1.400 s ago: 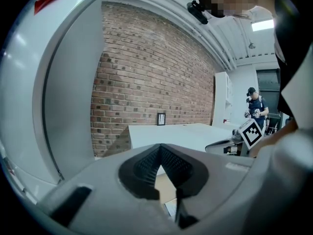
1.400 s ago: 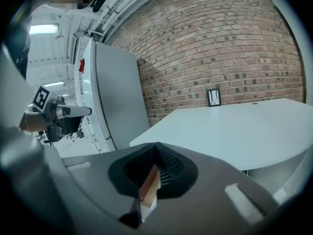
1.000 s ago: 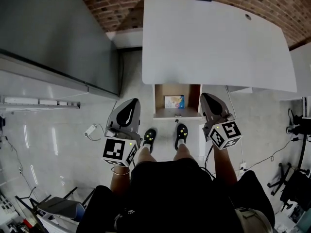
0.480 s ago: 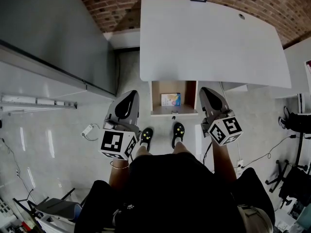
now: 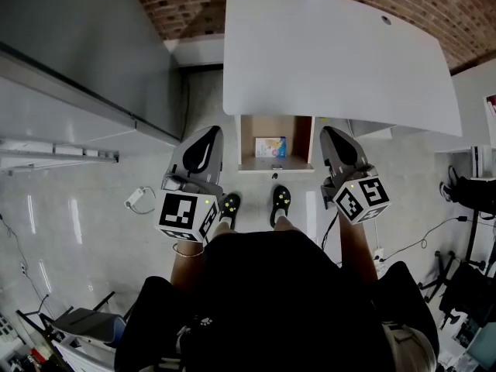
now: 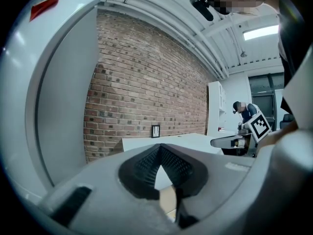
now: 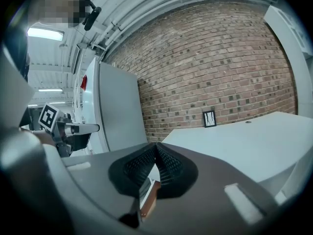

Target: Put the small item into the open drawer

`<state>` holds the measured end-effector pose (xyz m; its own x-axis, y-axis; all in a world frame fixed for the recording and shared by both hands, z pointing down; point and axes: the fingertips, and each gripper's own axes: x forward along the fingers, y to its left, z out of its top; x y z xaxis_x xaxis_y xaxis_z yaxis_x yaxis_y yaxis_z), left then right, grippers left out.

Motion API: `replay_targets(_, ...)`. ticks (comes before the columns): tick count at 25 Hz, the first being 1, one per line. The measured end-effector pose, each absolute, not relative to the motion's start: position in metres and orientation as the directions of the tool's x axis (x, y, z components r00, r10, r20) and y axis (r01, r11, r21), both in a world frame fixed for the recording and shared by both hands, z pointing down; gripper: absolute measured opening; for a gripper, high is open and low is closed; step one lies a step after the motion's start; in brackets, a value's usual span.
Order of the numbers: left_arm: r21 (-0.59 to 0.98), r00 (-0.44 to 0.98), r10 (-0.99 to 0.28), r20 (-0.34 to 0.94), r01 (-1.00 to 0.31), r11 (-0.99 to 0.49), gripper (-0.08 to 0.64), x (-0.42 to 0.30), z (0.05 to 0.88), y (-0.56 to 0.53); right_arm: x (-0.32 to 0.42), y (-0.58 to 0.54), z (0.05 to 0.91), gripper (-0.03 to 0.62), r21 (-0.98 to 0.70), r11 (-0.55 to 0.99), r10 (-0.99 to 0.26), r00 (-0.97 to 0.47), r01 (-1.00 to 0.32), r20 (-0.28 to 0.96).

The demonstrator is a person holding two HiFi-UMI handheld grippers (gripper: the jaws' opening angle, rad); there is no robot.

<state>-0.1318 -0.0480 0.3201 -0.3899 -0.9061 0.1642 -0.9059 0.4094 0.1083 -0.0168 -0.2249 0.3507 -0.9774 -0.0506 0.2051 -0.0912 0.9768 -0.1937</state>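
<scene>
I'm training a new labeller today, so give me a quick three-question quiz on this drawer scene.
1. True or false: the small item lies inside the open drawer.
2. What does the right gripper hold? A) the small item B) nothing C) a cable
3. Fill in: the drawer sticks out from under the white ____.
Key: 1 true; 2 B; 3 desk.

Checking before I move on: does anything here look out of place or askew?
Nothing stands out. The drawer under the desk is open, a small packet lying inside; the left claw and right claw are shut and empty.
</scene>
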Motion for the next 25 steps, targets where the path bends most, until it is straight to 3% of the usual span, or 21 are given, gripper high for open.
replay_targets(25, 0.098, -0.380, -0.908, 0.176, -0.911, 0.401, -0.003, -0.121, 0.318, -0.045, -0.006, -0.216, 0.353, 0.012, -0.213, 0.974, -0.040, -0.978, -0.084, 0.204)
